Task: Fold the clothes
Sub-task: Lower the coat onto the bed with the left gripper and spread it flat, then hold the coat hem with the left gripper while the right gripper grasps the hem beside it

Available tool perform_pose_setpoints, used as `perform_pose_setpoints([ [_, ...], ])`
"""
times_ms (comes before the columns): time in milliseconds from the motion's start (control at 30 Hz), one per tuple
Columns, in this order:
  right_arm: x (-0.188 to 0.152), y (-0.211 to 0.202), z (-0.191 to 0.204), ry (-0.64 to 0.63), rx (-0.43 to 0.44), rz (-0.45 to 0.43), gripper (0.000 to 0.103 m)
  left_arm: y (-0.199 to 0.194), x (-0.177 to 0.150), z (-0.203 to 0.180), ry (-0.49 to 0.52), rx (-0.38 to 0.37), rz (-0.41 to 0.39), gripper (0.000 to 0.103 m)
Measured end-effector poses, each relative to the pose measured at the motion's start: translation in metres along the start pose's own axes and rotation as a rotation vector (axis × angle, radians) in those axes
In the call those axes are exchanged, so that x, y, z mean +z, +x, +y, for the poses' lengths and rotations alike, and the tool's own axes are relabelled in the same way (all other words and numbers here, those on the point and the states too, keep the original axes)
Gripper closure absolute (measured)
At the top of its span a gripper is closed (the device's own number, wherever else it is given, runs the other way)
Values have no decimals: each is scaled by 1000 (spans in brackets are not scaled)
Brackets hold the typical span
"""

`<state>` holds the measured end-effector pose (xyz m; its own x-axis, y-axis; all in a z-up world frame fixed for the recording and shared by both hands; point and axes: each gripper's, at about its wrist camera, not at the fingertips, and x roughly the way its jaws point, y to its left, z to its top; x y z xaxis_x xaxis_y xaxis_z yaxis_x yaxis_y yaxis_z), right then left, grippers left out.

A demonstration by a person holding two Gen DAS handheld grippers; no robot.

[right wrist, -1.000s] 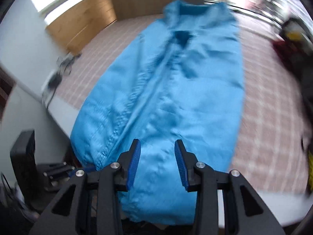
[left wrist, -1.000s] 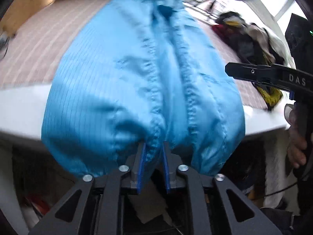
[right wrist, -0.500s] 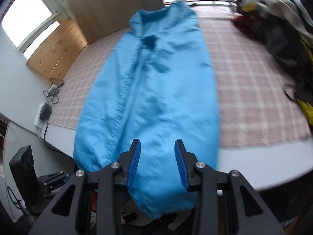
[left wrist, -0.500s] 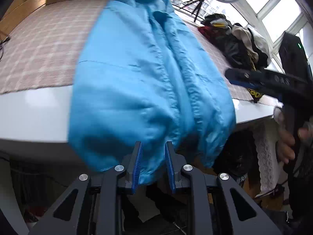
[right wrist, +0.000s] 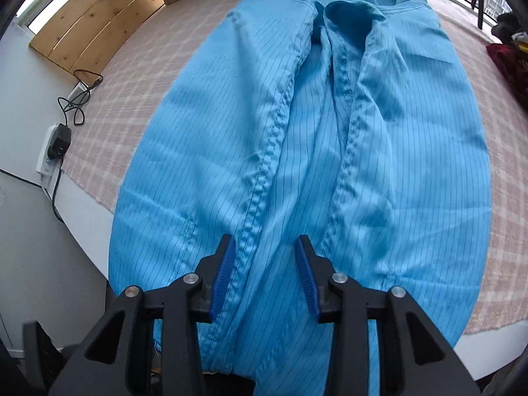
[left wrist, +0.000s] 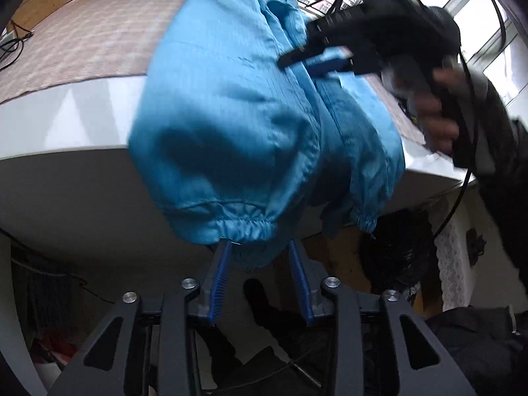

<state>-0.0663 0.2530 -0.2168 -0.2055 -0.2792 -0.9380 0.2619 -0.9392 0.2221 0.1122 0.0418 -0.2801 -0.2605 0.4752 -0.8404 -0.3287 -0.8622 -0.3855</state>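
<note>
A blue pinstriped jacket (right wrist: 313, 151) lies lengthwise on the table, collar at the far end, its zipper open down the middle. Its elastic hem (left wrist: 244, 224) hangs over the table's near edge. My left gripper (left wrist: 259, 247) is open just below the hem, which hangs between its fingertips without being gripped. My right gripper (right wrist: 265, 244) is open above the lower front of the jacket, straddling the open zipper. It also shows in the left wrist view (left wrist: 313, 56), blurred, over the jacket's chest.
The table (left wrist: 66, 122) has a white edge and a pink checked cloth (right wrist: 138, 85). A power strip with a charger (right wrist: 54, 145) sits at its left edge. A pile of dark clothes (right wrist: 508, 49) lies at the right. Wooden panelling (right wrist: 99, 16) stands behind.
My left gripper has opened, let go of the hem and dropped below the table edge. My right gripper has moved forward over the jacket's front.
</note>
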Motion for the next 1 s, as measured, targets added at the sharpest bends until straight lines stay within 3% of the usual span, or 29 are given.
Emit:
perform_pose_setpoints([
  [100,12,4,3,-33,-28,10,63,4,-7,8,-74,-4,3,66],
  [267,29,11,6,-80,-42,19,60,10,-14,39,-338,-54,-10,65],
  [567,54,17,-2,-122,6,18,60,23,9,20,-464,2,-83,66],
  [600,55,18,-2,-134,12,17,60,23,10,18,-473,17,-88,70],
  [633,56,18,-1,-146,17,16,60,23,10,16,-485,23,-97,82],
  [700,59,19,-1,-169,28,15,71,20,6,16,-523,18,-122,98],
  [733,60,20,-1,-180,33,14,86,19,4,17,-541,25,-129,97],
  [767,61,20,0,-192,38,13,92,17,2,18,-555,21,-136,97],
  [1000,68,7,-4,-234,62,4,98,-3,-11,2,-594,-3,-167,98],
])
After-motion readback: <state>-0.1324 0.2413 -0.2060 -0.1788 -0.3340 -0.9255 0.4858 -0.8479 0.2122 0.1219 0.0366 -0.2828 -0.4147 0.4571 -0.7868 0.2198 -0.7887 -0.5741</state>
